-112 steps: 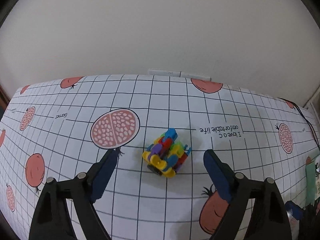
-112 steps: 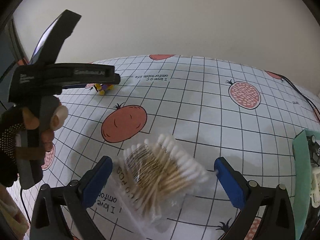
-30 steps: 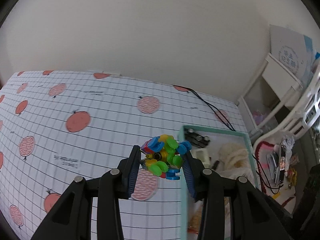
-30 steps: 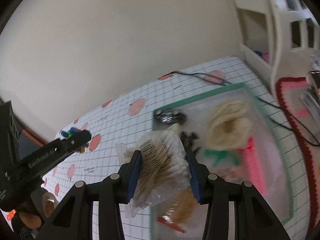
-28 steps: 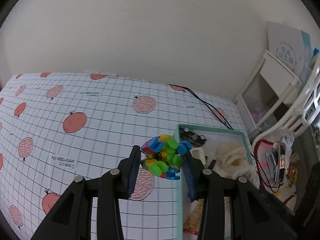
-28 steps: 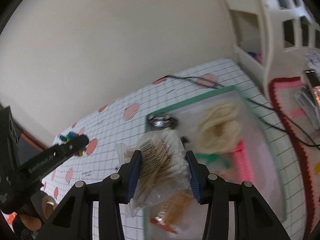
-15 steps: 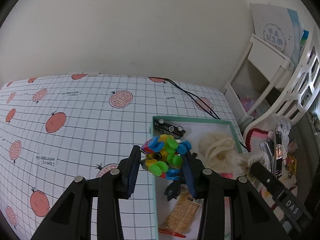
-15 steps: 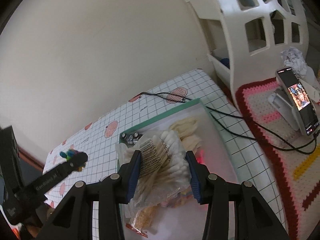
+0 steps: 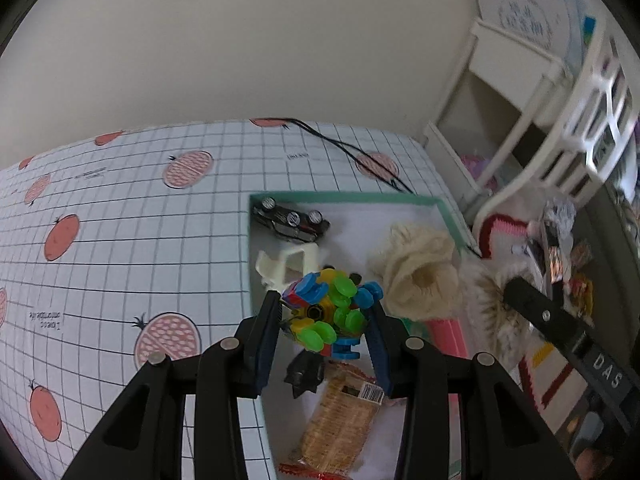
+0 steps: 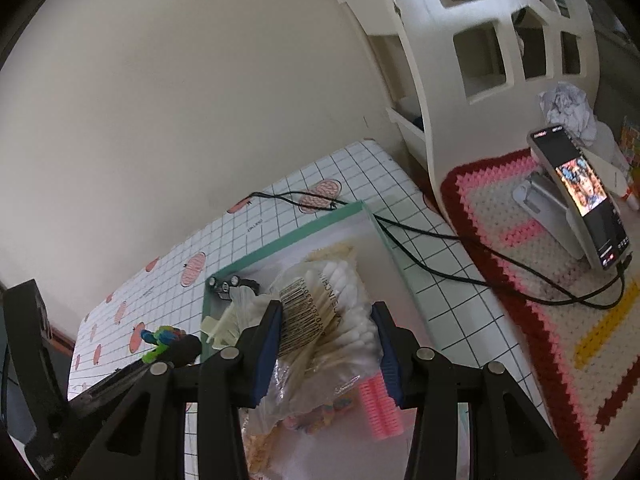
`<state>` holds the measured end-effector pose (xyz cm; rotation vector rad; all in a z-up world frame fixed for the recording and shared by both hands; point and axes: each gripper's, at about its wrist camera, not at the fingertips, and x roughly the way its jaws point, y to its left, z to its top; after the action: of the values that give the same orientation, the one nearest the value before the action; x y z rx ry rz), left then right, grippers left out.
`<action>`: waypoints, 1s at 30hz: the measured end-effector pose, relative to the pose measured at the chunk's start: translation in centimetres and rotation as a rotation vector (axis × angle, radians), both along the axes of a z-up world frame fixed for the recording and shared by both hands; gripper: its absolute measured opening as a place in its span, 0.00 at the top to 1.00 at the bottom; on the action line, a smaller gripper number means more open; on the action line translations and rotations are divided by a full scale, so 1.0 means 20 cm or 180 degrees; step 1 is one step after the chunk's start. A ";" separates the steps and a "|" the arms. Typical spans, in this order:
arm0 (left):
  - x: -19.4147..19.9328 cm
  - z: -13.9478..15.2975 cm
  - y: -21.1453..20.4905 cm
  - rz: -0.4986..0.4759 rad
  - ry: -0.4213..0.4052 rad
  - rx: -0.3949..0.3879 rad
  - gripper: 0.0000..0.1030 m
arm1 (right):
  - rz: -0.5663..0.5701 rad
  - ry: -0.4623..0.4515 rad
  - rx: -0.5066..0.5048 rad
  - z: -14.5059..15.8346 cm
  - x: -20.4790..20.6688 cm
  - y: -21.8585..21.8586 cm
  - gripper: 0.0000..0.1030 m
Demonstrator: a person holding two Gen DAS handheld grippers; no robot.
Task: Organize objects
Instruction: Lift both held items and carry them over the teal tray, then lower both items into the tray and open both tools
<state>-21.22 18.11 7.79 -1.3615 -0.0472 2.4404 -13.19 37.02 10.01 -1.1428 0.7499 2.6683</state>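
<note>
- In the left wrist view, the left gripper (image 9: 324, 322) had its jaws squeezed tight on a toy made of bright blocks (image 9: 326, 316).
- The toy hung in the air above the left side of the green box (image 9: 344, 197), which sat on the desk (image 9: 120, 248).
- Down in the box lay a toy car (image 9: 292, 220), a fluffy cream thing (image 9: 416, 272), a black toy (image 9: 306, 372) and a pack of crackers (image 9: 340, 416).
- If the toy were let go from up here, it might bounce on the rim and land outside, or some blocks might pop off.
- In the right wrist view, the right gripper (image 10: 326, 346) had its jaws closed on a bag of cotton swabs (image 10: 320, 320).
- The bag hung over the middle of the box, above a pink comb (image 10: 378, 408).
- The bag looked thin and slippery, so it might slide out early.
- Both grippers were close together over one box, so they might bump.
</note>
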 end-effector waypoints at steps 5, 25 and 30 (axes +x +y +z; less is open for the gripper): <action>0.01 -0.07 0.05 -0.0151 -0.0079 -0.0024 0.59 | 0.0045 -0.0035 0.0019 -0.04 -0.03 -0.02 0.54; 0.02 -0.21 0.08 -0.0292 -0.0209 -0.0170 0.58 | 0.0245 -0.0231 0.0296 -0.15 -0.11 -0.13 0.54; 0.02 -0.21 0.08 -0.0292 -0.0199 -0.0186 0.58 | 0.0324 -0.0292 0.0337 -0.18 -0.12 -0.15 0.54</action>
<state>-20.77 19.78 3.62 -1.4323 0.0705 2.3405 -15.58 34.04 6.40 -1.2985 0.5427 2.6787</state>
